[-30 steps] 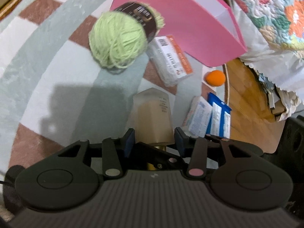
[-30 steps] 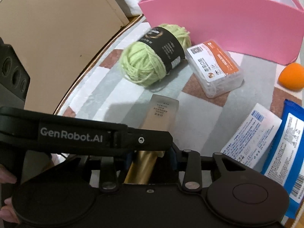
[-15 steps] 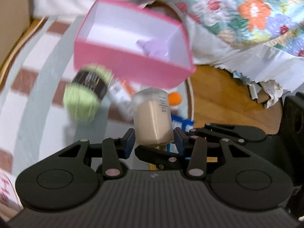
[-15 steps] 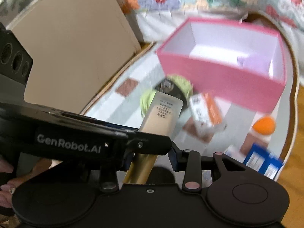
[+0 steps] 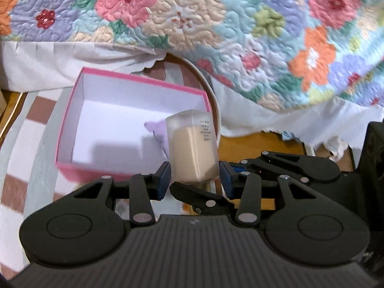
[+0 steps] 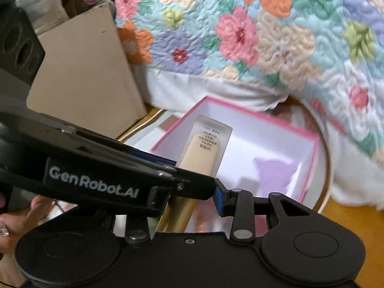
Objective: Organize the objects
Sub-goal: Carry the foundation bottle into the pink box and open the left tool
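Note:
A frosted bottle of beige liquid with a gold cap [image 5: 193, 151] is held up over the near edge of an open pink box [image 5: 72, 110] with a white inside. Both grippers close on it: my left gripper [image 5: 195, 178] grips its lower body, and my right gripper [image 6: 195, 195] grips it near the gold cap [image 6: 178, 216], with the left gripper's finger crossing in front. The bottle also shows in the right wrist view [image 6: 206, 151]. A lilac object [image 5: 157, 132] lies in the box, also seen in the right wrist view [image 6: 273, 170].
A floral quilt [image 5: 216, 28] with a white skirt hangs behind the box. The box stands on a round striped rug [image 5: 28, 148] over a wooden floor [image 5: 252, 144]. A beige board [image 6: 84, 76] leans at the left.
Both grippers have lifted the bottle off the rug and carried it toward the pink box. The yarn, packets and orange ball have dropped out of view.

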`<action>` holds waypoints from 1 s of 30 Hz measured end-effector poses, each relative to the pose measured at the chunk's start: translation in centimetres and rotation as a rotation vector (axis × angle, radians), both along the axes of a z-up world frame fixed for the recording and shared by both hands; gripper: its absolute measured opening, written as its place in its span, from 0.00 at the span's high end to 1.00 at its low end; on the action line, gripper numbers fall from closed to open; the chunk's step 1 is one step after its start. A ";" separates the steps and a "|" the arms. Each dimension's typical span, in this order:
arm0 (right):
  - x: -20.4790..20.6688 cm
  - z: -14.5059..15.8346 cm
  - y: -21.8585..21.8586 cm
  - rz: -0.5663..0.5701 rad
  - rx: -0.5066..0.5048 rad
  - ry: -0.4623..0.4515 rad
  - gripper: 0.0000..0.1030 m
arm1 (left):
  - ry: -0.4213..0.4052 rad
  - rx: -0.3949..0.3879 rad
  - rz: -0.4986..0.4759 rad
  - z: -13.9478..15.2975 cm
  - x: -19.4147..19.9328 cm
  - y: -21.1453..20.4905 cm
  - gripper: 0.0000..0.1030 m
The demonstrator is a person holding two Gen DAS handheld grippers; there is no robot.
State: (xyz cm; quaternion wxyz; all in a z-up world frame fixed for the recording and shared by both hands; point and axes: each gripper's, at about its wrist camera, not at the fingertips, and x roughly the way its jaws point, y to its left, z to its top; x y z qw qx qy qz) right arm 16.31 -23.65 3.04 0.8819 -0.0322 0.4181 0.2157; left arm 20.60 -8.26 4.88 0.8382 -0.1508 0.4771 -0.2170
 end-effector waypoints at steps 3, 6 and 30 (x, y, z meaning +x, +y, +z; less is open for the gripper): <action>3.0 -1.2 -0.7 -0.002 -0.020 0.008 0.58 | 0.036 -0.004 0.034 -1.6 3.0 -0.6 0.59; 6.3 -3.5 -1.1 -0.012 -0.031 0.044 0.58 | 0.075 0.009 0.062 -4.0 5.9 -1.2 0.60; 14.2 -14.7 -1.4 -0.073 -0.151 0.204 0.61 | 0.309 -0.085 0.133 -16.4 14.4 -2.0 0.65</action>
